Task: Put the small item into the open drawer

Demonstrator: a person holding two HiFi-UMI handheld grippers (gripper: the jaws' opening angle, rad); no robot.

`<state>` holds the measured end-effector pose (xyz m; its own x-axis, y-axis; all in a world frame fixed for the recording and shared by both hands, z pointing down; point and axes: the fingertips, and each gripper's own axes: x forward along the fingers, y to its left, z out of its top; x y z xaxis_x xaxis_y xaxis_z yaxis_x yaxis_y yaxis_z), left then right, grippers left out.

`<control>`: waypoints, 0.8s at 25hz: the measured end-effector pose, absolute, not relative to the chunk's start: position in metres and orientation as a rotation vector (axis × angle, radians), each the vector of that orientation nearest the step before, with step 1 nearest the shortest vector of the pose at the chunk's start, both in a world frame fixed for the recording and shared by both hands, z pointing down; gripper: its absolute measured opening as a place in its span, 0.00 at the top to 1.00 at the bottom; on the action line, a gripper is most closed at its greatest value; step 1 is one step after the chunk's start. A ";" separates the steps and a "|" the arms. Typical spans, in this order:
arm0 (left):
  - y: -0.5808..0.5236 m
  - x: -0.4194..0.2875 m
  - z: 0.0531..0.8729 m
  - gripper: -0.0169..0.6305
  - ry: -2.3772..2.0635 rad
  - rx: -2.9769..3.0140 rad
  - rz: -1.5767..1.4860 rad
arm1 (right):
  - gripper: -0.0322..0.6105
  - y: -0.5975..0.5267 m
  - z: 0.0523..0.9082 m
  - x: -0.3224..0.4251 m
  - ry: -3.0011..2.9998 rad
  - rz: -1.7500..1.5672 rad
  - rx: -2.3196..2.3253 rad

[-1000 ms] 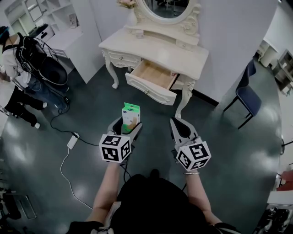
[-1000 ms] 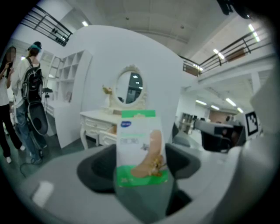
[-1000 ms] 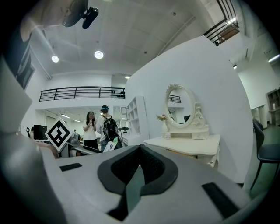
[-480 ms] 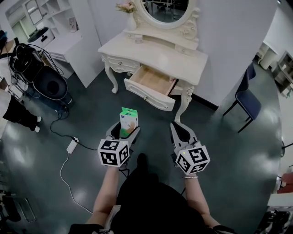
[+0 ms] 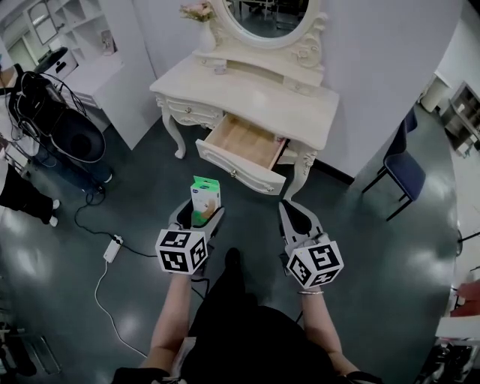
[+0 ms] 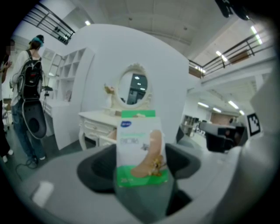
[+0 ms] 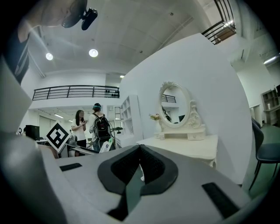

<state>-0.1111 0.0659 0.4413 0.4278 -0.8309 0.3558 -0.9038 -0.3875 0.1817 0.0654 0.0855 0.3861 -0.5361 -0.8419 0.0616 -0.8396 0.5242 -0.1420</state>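
My left gripper is shut on a small green and white box that stands upright between its jaws. In the left gripper view the box fills the centre, with my left gripper clamped on its lower part. The cream dressing table stands ahead, its wooden drawer pulled open towards me, a short way beyond the box. My right gripper is shut and holds nothing. In the right gripper view its jaws meet at my right gripper, and the table lies ahead.
An oval mirror and a vase of flowers top the table. A blue chair stands at the right. A person with a black bag is at the left, near white shelves. A cable and power strip lie on the dark floor.
I have stepped closer to the dressing table; both grippers moved forward with the box still held. The person at the left has shifted further out of view.
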 end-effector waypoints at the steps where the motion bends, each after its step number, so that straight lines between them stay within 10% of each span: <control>1: 0.056 -0.113 0.443 0.43 -1.485 2.340 0.292 | 0.95 0.076 0.387 0.064 2.728 -0.240 -1.510; 20: -0.125 -0.139 0.441 0.43 -1.390 2.396 0.307 | 0.95 -0.097 0.384 0.039 2.666 -0.244 -1.647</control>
